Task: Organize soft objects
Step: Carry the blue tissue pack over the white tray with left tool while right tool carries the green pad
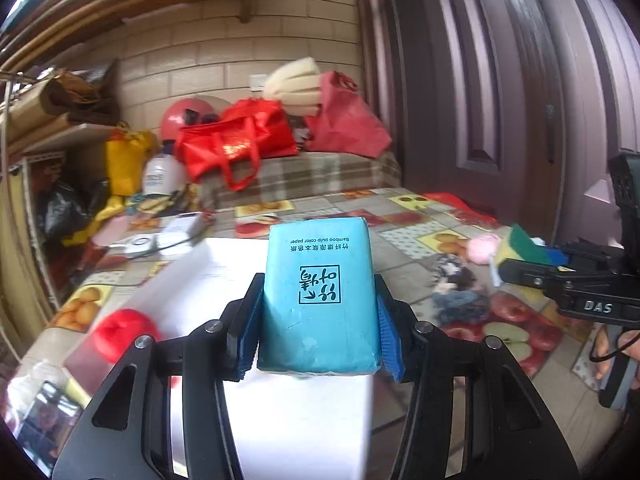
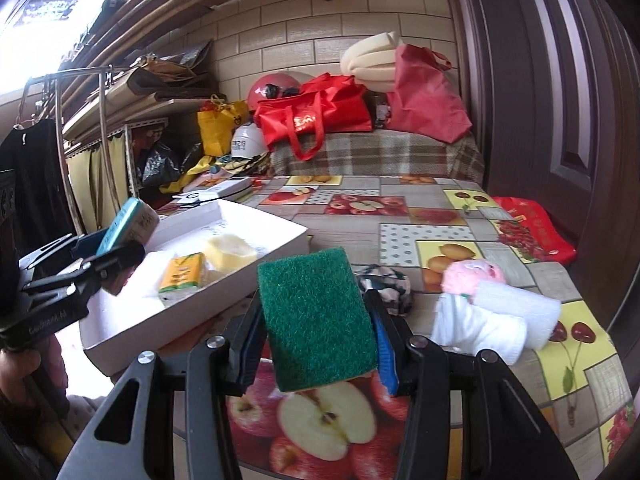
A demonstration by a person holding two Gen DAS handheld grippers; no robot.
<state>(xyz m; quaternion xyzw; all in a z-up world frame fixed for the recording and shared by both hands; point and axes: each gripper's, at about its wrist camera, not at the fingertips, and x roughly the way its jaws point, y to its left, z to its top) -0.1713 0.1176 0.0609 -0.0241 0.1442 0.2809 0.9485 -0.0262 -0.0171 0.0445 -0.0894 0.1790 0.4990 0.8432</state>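
My left gripper [image 1: 318, 300] is shut on a blue tissue pack [image 1: 319, 292] and holds it above the white box [image 1: 288, 420]; the pack also shows in the right wrist view [image 2: 124, 226]. My right gripper [image 2: 316, 320] is shut on a green-and-yellow scouring sponge [image 2: 316, 316], held above the table right of the white box [image 2: 280, 232]. The sponge also shows in the left wrist view [image 1: 524, 246]. In the box lie a yellow tissue pack [image 2: 182, 272] and a pale yellow sponge [image 2: 230, 250].
On the fruit-print tablecloth [image 2: 440, 216] lie a patterned cloth bundle [image 2: 388, 280], a pink puff [image 2: 472, 274], and white rolled towels [image 2: 500, 316]. A red ball [image 1: 122, 330] sits left of the box. Red bags [image 2: 316, 114] and clutter crowd the back; a door [image 2: 560, 100] stands right.
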